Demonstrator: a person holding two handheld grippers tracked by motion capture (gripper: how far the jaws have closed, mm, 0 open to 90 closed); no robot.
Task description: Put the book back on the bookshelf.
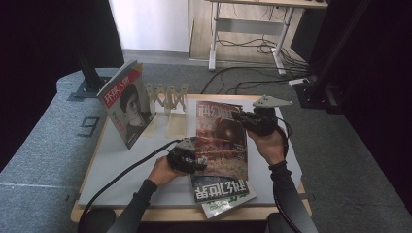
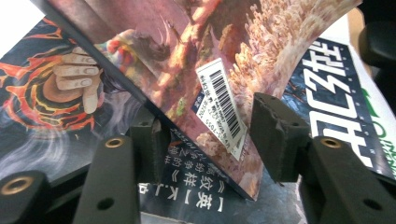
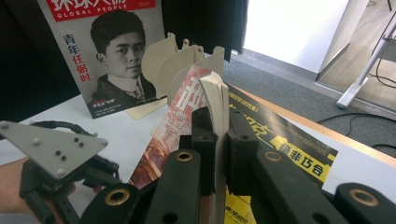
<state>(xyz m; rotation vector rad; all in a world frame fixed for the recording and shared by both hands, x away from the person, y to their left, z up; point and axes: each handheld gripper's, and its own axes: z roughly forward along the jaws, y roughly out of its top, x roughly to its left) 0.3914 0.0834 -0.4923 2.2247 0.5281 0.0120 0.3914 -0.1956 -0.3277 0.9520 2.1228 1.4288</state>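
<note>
Fingers [image 2: 275, 140] on our left gripper [image 1: 187, 158] are straddling the raised magazine [image 1: 221, 141]'s lower corner, spread, not yet pressing; right gripper [image 1: 257, 121] fingers [image 3: 205, 140] are pinching its top edge. We are lifting it off the stack [image 1: 223, 191], right of the wooden rack [image 1: 167, 99]. Glossy, floppy pages: we should be clamping near the spine.
</note>
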